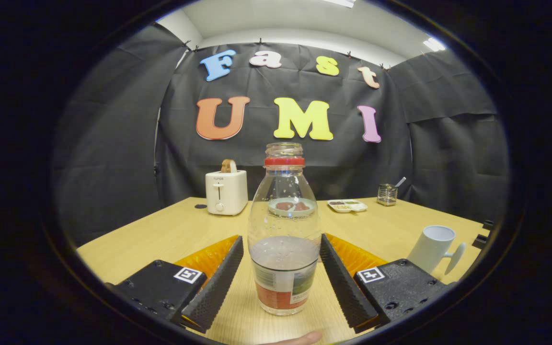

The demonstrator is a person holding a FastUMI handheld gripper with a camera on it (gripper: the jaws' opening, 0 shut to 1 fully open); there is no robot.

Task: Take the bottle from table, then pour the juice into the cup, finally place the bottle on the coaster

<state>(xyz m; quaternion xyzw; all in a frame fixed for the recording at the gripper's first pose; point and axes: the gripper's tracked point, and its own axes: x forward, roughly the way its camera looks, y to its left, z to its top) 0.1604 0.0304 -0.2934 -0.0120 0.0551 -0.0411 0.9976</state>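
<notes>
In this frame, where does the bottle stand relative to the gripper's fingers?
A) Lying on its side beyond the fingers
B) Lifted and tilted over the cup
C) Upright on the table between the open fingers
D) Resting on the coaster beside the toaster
C: the bottle stands upright on the table between the fingers of the open gripper, with a gap on either side.

Little lettering can be read. A short brand word is printed on the front of the white toaster [226, 192], above its lever, but it is too small to be made out with certainty. A label [283, 287] is wrapped around the lower part of the bottle [283, 230]; its print is blurred. A square black-and-white coded marker [188, 275] is fixed on each side of the claw [278, 268], whose fingers stand apart beside the bottle.
</notes>
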